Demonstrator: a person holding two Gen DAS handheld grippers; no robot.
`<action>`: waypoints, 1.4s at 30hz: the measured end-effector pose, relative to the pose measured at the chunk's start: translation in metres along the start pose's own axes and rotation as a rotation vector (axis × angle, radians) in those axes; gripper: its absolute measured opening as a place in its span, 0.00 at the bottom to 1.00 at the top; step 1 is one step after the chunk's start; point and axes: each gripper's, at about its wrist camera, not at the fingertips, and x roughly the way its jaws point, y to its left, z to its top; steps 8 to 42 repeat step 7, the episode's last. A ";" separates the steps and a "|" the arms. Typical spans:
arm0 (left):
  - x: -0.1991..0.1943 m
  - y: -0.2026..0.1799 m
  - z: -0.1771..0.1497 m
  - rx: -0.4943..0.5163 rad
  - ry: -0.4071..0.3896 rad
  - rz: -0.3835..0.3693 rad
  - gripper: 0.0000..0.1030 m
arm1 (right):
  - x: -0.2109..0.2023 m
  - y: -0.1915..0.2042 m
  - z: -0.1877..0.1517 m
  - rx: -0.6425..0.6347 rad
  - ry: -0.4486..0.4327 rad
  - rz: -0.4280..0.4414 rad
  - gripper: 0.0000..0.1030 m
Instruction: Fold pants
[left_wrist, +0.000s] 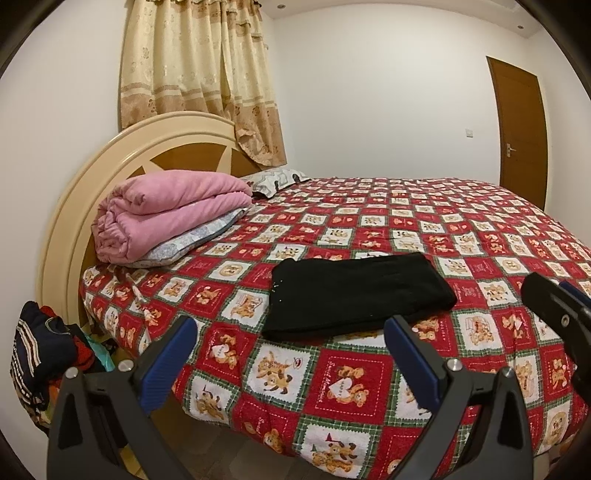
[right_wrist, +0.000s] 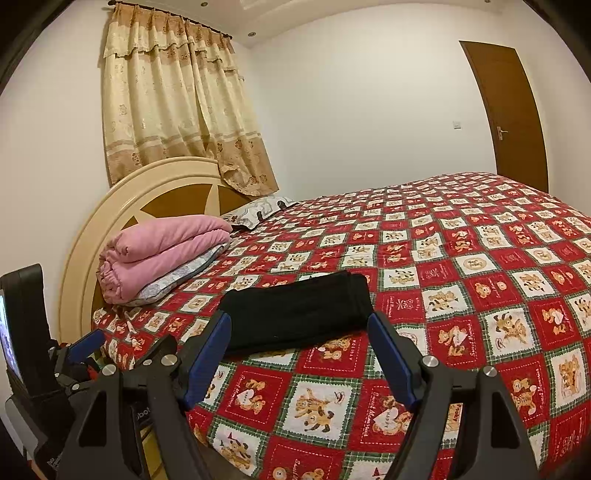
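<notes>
two tools, your left tool (left_wrist: 291, 363) and right tool (right_wrist: 299, 356), both spread apart and empty. one pair of black pants (left_wrist: 360, 295), folded, on the bed (left_wrist: 480, 236) straight ahead of both; long axis crosswise, right tool looks nearer.

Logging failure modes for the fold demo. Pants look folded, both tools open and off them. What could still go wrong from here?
1. The black pants lie close to the near edge of the bedspread; a nudge toward the edge might slide them off.
2. The open left tool and right tool hover near the bundle; a low pass could snag the top layer and undo the fold.
</notes>
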 end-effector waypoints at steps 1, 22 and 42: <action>0.000 0.000 0.000 0.003 -0.005 0.003 1.00 | 0.000 0.000 0.000 -0.001 0.000 -0.001 0.76; -0.003 -0.003 0.002 0.026 -0.022 -0.009 1.00 | 0.000 0.000 0.000 0.001 -0.002 -0.004 0.76; -0.003 -0.003 0.002 0.026 -0.022 -0.009 1.00 | 0.000 0.000 0.000 0.001 -0.002 -0.004 0.76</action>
